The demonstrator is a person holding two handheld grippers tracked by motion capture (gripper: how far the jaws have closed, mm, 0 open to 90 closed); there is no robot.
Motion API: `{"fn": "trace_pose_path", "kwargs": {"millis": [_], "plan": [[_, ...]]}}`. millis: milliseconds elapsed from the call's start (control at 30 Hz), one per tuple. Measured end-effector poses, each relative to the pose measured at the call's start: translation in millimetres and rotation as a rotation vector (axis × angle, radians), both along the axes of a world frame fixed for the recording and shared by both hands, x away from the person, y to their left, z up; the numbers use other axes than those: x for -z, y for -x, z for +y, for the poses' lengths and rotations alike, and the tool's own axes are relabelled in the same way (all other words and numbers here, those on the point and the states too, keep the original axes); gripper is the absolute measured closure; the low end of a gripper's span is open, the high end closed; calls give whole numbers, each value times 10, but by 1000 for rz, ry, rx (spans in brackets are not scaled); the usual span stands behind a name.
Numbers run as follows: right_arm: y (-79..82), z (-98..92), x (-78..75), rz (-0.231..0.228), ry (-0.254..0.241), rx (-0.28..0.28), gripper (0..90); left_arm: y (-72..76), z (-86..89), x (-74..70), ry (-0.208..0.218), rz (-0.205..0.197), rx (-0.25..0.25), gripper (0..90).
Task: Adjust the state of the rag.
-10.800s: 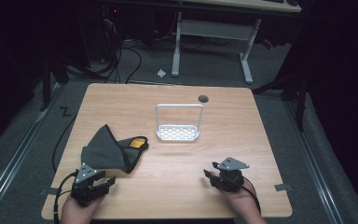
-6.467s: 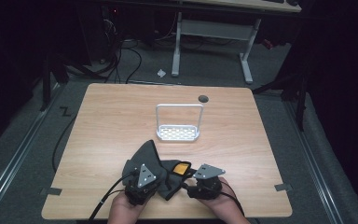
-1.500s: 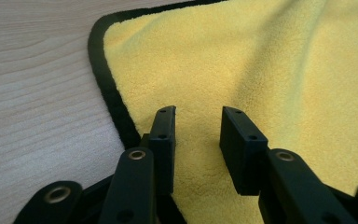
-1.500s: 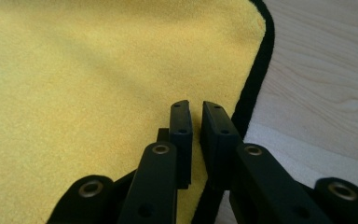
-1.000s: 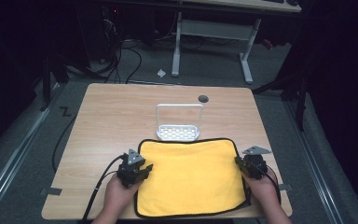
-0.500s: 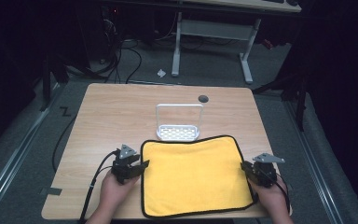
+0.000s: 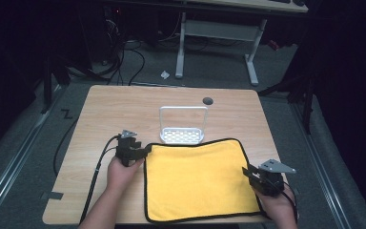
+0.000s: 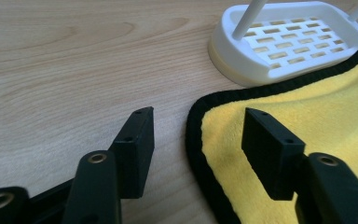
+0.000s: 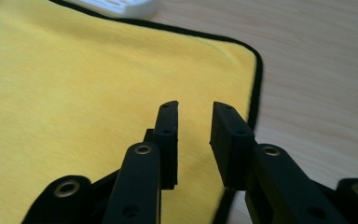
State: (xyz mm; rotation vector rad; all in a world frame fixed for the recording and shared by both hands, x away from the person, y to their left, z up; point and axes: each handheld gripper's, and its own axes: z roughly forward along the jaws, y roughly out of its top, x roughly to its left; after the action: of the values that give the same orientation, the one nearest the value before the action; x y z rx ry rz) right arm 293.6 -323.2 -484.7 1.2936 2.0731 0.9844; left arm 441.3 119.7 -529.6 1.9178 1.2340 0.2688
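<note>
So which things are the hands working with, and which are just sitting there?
In use:
yellow cloth
left gripper, open
right gripper, open

Just there:
white rack, cloth edge touching it
black round spot
table

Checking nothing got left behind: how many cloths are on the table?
1: a yellow cloth spread flat on the table's near half, its far edge touching the white rack. Nothing suggests a hidden one.

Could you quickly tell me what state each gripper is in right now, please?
Left gripper: open, holding nothing, jaws astride the corner edge of the yellow cloth.
Right gripper: open by a narrow gap, holding nothing, above the cloth's right edge.
</note>
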Motion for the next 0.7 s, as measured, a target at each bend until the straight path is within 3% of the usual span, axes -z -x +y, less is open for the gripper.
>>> {"fn": "trace_pose_path", "kwargs": {"millis": [33, 200, 233, 300, 333, 433, 467, 567, 600, 633, 700], "plan": [[-9, 64, -4, -5, -2, -18, 703, -18, -60, 18, -39, -12, 14, 452], [-35, 345, 15, 0, -9, -72, 643, 1, -177, 28, -100, -58, 28, 549], [-44, 489, 29, -1, 3, -98, 627, 20, -206, 34, -124, -77, 35, 582], [-50, 555, 34, -2, 7, -112, 620, 63, -258, 45, -172, -114, 44, 610], [-61, 702, 42, -4, 12, -142, 606, 87, -282, 55, -169, -126, 44, 674], [-69, 811, 50, -7, 21, -157, 578, 103, -281, 70, -154, -135, 51, 799], [-82, 927, 66, -6, 22, -175, 574, 105, -280, 70, -149, -132, 61, 828], [-93, 1055, 93, -4, 24, -195, 573, 96, -257, 72, -116, -116, 67, 846], [-103, 1156, 118, 7, 20, -210, 554, 85, -234, 74, -91, -101, 69, 847], [-108, 1215, 131, 11, 23, -222, 550, 55, -176, 81, -32, -68, 66, 847], [-110, 1276, 143, 13, 23, -231, 548, 48, -159, 83, -14, -58, 65, 847]]}}
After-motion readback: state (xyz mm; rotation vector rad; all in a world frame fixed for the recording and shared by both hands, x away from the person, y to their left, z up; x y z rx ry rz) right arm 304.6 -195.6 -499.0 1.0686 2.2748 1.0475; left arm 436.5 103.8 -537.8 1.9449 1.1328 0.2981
